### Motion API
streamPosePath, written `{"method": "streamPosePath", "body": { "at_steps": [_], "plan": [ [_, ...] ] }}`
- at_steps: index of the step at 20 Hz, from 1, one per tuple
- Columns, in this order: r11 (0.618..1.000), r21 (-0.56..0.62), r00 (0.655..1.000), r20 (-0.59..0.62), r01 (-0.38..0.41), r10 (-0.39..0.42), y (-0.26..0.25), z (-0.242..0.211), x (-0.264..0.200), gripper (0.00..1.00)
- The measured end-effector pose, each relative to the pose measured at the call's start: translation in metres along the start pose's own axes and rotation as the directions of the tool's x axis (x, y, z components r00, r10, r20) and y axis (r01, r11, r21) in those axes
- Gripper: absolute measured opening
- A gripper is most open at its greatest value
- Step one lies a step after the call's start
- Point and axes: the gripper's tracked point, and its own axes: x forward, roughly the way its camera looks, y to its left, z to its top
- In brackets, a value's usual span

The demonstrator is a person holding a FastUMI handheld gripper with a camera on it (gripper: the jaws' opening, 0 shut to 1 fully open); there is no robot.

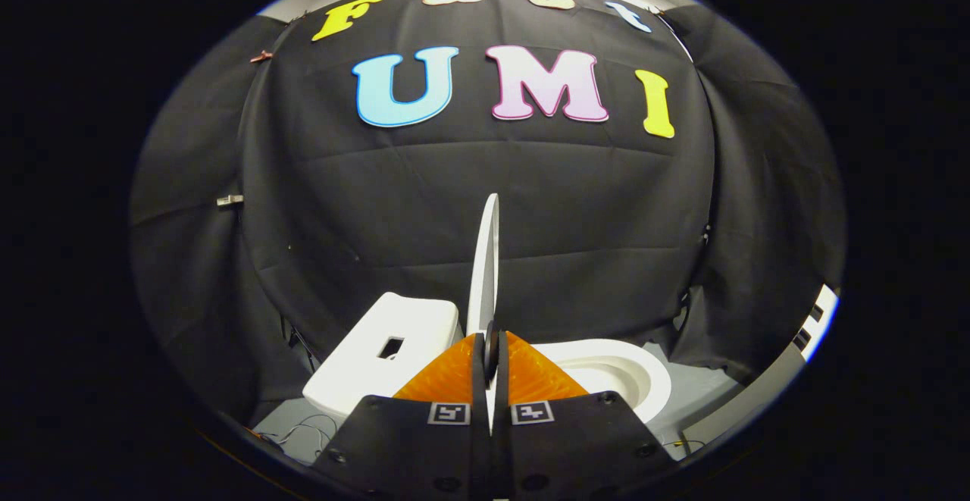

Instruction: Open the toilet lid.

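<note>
Pinching the raised toilet lid [485,258] edge-on between both fingers, the gripper [490,349] held it upright, the tank [379,349] left and the open bowl [614,372] right.

The toilet lid [485,258] is seen edge-on and upright, its lower edge clamped between the closed fingers of the tongs [491,349]. The tank [379,349] is placed left of the lid, the bowl [621,372] right, the booth wall [576,205] behind.
</note>
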Motion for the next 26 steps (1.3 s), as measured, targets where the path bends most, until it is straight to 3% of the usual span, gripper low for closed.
{"method": "streamPosePath", "body": {
  "at_steps": [15,26],
  "plan": [
    [0.983,-0.181,0.999,0.039,0.006,0.001,0.087,-0.014,0.001,0.05],
    [0.983,-0.183,0.999,0.031,-0.021,0.027,0.116,-0.024,0.007,0.05]
  ]
}}
